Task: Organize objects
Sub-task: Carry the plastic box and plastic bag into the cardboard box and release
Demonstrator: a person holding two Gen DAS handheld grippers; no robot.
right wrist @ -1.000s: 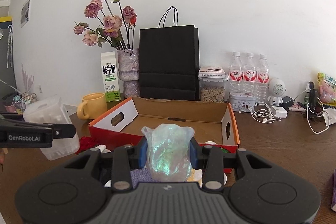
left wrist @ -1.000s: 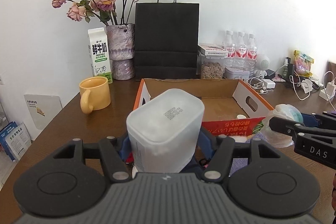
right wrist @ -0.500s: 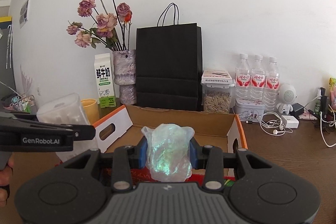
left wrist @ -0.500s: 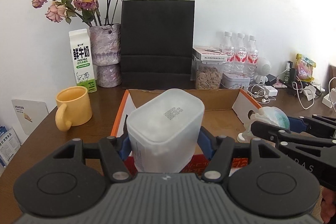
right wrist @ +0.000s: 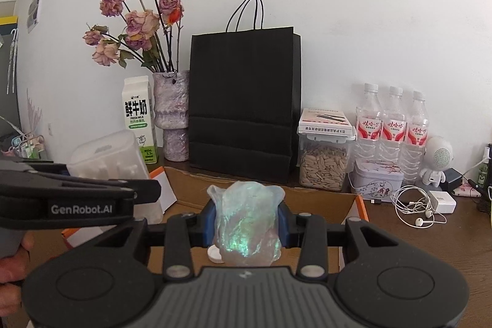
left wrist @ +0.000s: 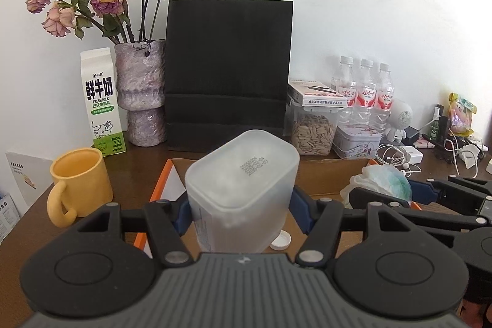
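Observation:
My left gripper (left wrist: 241, 209) is shut on a frosted white plastic container (left wrist: 243, 189), held bottom-forward with a printed date on it. It hangs over the open cardboard box (left wrist: 323, 174) with orange edges. My right gripper (right wrist: 246, 223) is shut on a crumpled iridescent plastic bag (right wrist: 249, 223), also above the box (right wrist: 307, 199). A white bottle cap (left wrist: 280, 242) lies on the box floor. In the right wrist view the left gripper (right wrist: 92, 199) and its container (right wrist: 110, 162) show at the left; in the left wrist view the bag (left wrist: 381, 180) shows at the right.
Behind the box stand a black paper bag (left wrist: 227, 69), a vase of dried roses (left wrist: 141, 91), a milk carton (left wrist: 101, 103), a seed jar (left wrist: 313, 131), a tin (left wrist: 356, 140) and three water bottles (left wrist: 366, 91). A yellow mug (left wrist: 80, 177) sits at the left. Earphones and chargers (right wrist: 424, 205) lie at the right.
Both grippers have moved forward together toward the wall and now hang over the box. The mug, vase and black bag look larger and nearer. Both grips are unchanged.

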